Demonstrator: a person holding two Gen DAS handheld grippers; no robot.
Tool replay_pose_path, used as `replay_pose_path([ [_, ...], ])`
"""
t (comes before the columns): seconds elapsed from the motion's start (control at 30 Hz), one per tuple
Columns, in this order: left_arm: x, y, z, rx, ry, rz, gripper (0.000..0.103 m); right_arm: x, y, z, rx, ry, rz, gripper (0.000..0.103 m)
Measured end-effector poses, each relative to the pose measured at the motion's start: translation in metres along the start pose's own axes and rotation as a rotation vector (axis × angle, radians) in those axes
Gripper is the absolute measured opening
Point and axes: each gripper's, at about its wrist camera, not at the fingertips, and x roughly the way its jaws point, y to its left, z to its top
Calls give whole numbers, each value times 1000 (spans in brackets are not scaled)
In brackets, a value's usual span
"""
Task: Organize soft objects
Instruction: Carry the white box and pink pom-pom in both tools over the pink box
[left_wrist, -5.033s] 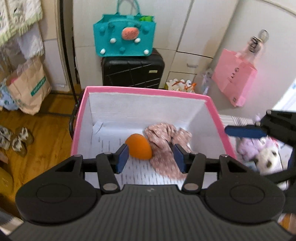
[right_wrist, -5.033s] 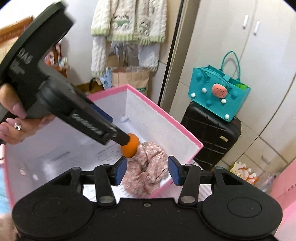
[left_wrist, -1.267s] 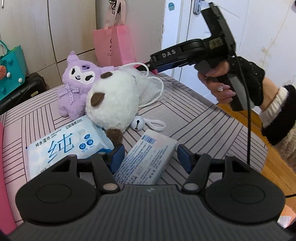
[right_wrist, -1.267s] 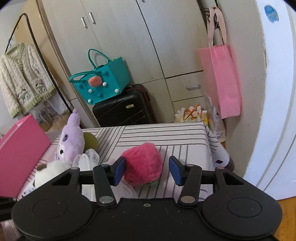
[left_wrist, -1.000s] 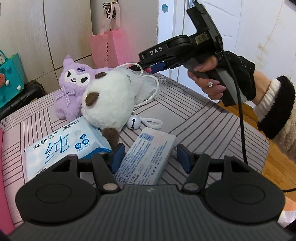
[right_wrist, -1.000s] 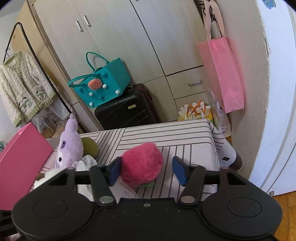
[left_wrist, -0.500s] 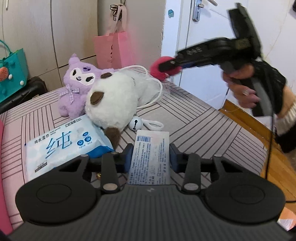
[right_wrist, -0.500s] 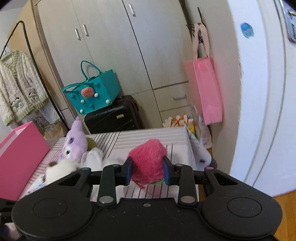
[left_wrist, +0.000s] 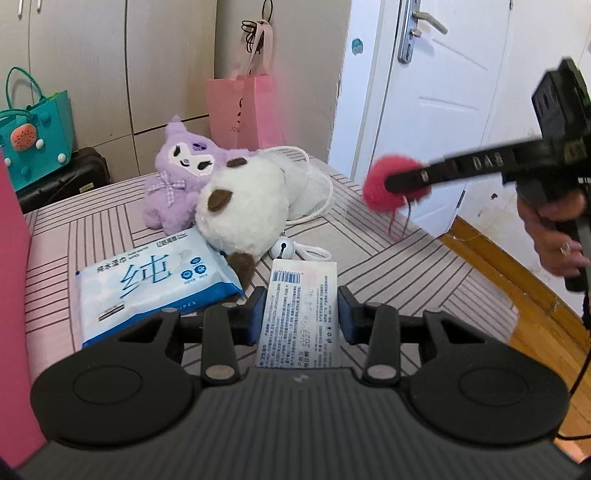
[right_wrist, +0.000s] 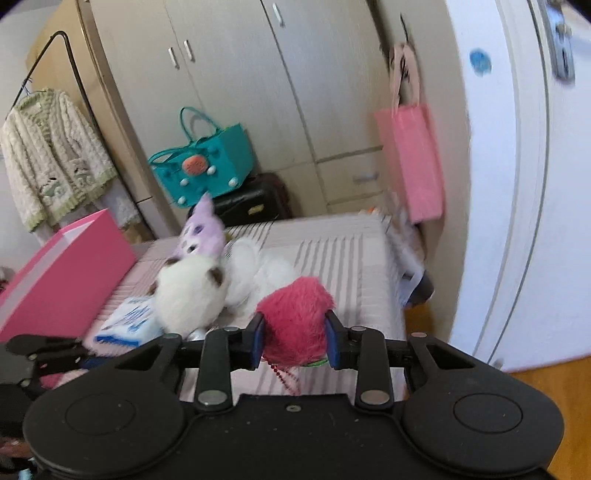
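Two close wrist views, shared striped table (left_wrist: 388, 258)

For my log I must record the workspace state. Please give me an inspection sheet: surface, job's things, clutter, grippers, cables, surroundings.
Surface: striped table cover, partly bare.
Job's things: pink pompom held off the surface; white plush leaning against purple plush; wipes pack flat; small tissue pack between the left fingers; pink box at the table's edge.
Clutter: white bell charm with cord.
Grippers: left gripper shut on the tissue pack; right gripper shut on the pompom.
Cables: black cable hanging below the right gripper.
Surroundings: teal bag, suitcase, pink paper bag, door.
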Motion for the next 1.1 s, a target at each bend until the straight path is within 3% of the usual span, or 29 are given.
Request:
replay_pose_path([
  [0.23,-17,12,-1,-98,90,-77,39,0,15,-17,84,154,167,37],
  [0.8,-84,24,-19,-152,225,-107,39,-4,96,-48,14,406,396,37],
  [0.93,-102,22,-22,-143,278,-116,39,-11,117,-52,-10,442,437,37],
  [1.1,-132,30,-21,-152,276,-100,39,-19,139,-48,-34,445,458,37],
])
